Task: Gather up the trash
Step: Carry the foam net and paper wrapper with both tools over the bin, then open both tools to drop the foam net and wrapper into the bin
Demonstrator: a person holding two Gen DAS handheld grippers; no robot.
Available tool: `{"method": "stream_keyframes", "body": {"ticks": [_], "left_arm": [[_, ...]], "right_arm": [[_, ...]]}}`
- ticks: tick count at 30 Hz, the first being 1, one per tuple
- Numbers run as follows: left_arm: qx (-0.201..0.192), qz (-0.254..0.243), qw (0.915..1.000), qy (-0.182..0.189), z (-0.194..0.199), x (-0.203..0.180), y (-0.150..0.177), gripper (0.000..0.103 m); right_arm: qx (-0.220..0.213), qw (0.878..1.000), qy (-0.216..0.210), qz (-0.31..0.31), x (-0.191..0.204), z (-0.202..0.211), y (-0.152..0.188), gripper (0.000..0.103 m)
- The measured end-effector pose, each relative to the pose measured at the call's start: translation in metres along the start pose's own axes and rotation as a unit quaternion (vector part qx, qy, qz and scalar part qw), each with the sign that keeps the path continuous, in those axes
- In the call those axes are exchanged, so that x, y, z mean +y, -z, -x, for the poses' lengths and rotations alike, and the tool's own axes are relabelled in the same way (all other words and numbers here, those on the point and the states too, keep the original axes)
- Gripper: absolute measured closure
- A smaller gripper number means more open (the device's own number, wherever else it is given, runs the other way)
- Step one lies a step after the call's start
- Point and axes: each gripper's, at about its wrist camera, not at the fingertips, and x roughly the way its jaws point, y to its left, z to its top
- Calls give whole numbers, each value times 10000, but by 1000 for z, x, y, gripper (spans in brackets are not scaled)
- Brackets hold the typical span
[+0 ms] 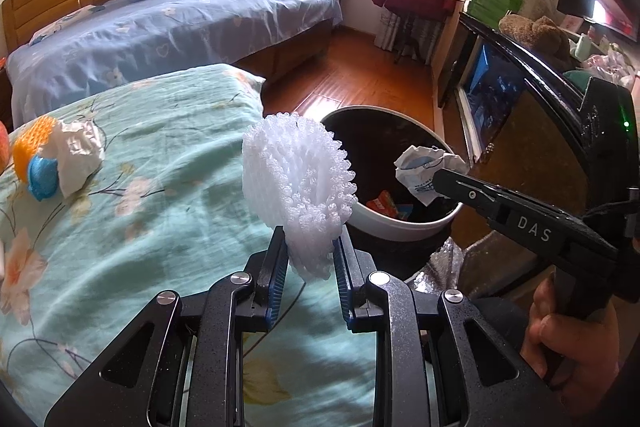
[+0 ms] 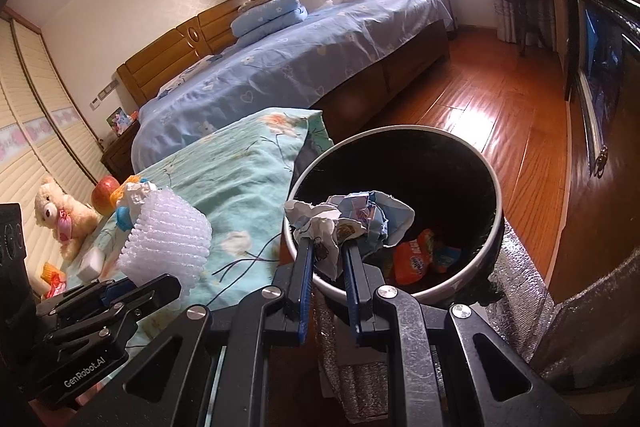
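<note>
The left tool (image 1: 310, 255) is clenched on a white foam net (image 1: 298, 183), held over the bed's edge just at 9 o'clock of the trash bin (image 1: 400, 223). The right tool (image 2: 326, 259) grips a crumpled wrapper (image 2: 352, 217) above the bin's near rim, wrappers already lying inside. Let go from here, the springy net could catch the rim and fall to the floor. More litter (image 1: 60, 159) waits on the quilt (image 1: 140, 227).
</note>
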Motion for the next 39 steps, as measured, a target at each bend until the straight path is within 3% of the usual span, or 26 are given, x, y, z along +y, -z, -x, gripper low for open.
{"method": "stream_keyframes", "body": {"ticks": [25, 39], "left_arm": [[166, -379, 9990, 182, -40, -38, -31, 82], [294, -330, 9984, 353, -60, -43, -43, 82]], "right_arm": [[42, 9995, 178, -245, -36, -20, -26, 88], [66, 9993, 258, -279, -45, -26, -36, 88]]}}
